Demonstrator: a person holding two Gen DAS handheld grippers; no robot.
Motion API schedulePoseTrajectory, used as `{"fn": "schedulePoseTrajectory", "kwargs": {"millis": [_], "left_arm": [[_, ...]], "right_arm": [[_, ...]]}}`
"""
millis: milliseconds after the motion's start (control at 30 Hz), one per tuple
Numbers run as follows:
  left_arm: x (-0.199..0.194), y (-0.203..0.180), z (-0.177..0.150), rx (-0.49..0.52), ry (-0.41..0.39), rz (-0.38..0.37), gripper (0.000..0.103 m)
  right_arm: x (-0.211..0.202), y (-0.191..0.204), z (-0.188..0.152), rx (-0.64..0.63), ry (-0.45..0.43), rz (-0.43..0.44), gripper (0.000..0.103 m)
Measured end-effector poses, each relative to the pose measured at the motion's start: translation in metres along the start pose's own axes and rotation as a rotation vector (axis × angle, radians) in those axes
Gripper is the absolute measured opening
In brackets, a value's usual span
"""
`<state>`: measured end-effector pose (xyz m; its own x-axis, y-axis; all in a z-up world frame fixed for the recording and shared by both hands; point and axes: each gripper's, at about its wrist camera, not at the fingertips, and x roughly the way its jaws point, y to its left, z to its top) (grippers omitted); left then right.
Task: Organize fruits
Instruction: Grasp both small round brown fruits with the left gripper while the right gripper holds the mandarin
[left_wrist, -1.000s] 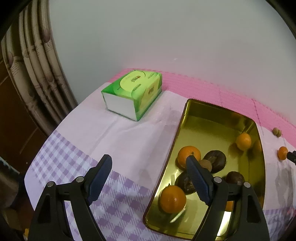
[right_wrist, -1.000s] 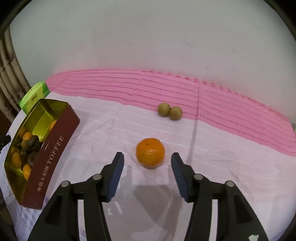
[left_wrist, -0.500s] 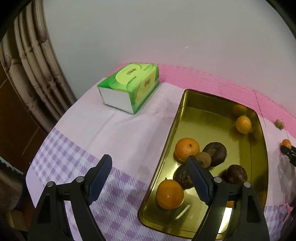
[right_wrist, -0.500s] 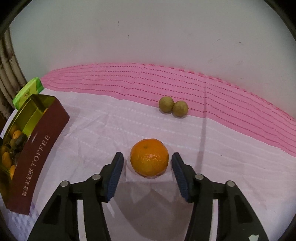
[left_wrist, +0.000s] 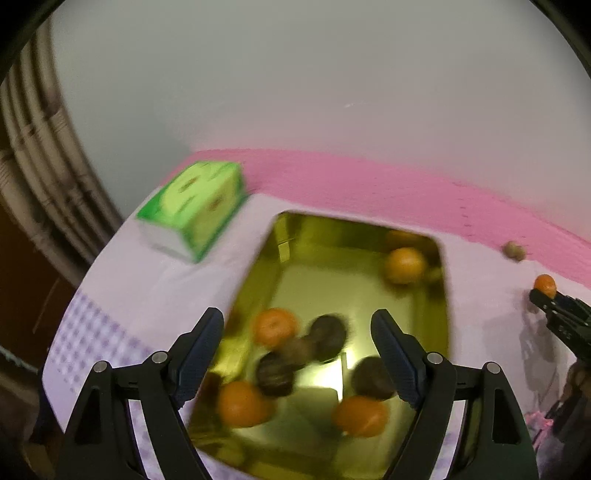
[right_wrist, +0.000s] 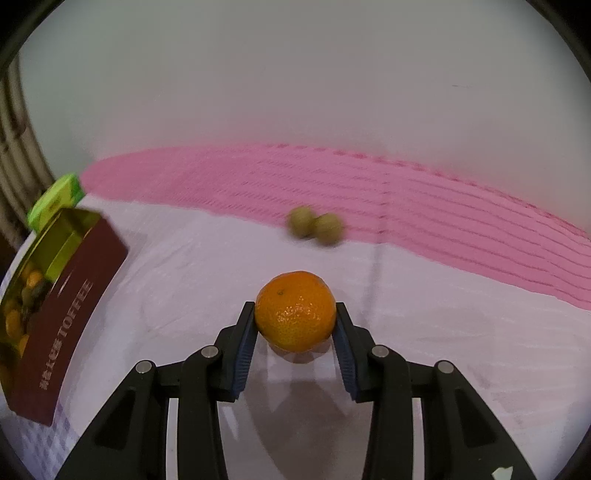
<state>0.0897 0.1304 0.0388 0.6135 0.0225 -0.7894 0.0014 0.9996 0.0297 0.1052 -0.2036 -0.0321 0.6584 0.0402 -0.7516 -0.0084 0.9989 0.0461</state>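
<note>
My right gripper (right_wrist: 295, 323) is shut on an orange mandarin (right_wrist: 295, 310) on the white tablecloth; it also shows far right in the left wrist view (left_wrist: 545, 286). Two small green-brown fruits (right_wrist: 316, 226) lie beyond it by the pink mat. The gold tin (left_wrist: 284, 251) holds several mandarins and dark brown fruits (left_wrist: 327, 336); in the right wrist view the tin (right_wrist: 74, 295) stands at the left, its red side reading TOFFEE. My left gripper (left_wrist: 297, 354) is open and empty above the tin's near half.
A green tissue box (left_wrist: 194, 206) stands left of the tin near the table's back left corner. A pink mat (right_wrist: 406, 192) runs along the wall. Curtain folds (left_wrist: 40, 166) hang at the left past the table edge.
My right gripper moved forward and closed on the mandarin. My left gripper swung right, so the tin now sits between its open fingers.
</note>
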Motion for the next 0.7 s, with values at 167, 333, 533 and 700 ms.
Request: {"fn": "schedulePoseTrajectory", "kwargs": {"millis": [167,333,533,700], "left_arm": [[0.008,-0.061,0.022,0.083,-0.001,-0.070,0.082],[0.027,-0.126,0.045,0.139,-0.005,-0.131,0.082],[0.057,-0.204,0.059,0.247,-0.016,-0.125,0.082],[0.077,-0.259,0.060,0.347,-0.011,-0.166,0.082]], "right_arm": [[0.000,-0.041,0.002,0.035,0.005,-0.066,0.037],[0.004,-0.067,0.000,0.063,0.014,-0.082,0.037],[0.011,-0.080,0.005,0.013,0.012,-0.110,0.037],[0.014,-0.088,0.000,0.009,0.019,-0.101,0.037]]}}
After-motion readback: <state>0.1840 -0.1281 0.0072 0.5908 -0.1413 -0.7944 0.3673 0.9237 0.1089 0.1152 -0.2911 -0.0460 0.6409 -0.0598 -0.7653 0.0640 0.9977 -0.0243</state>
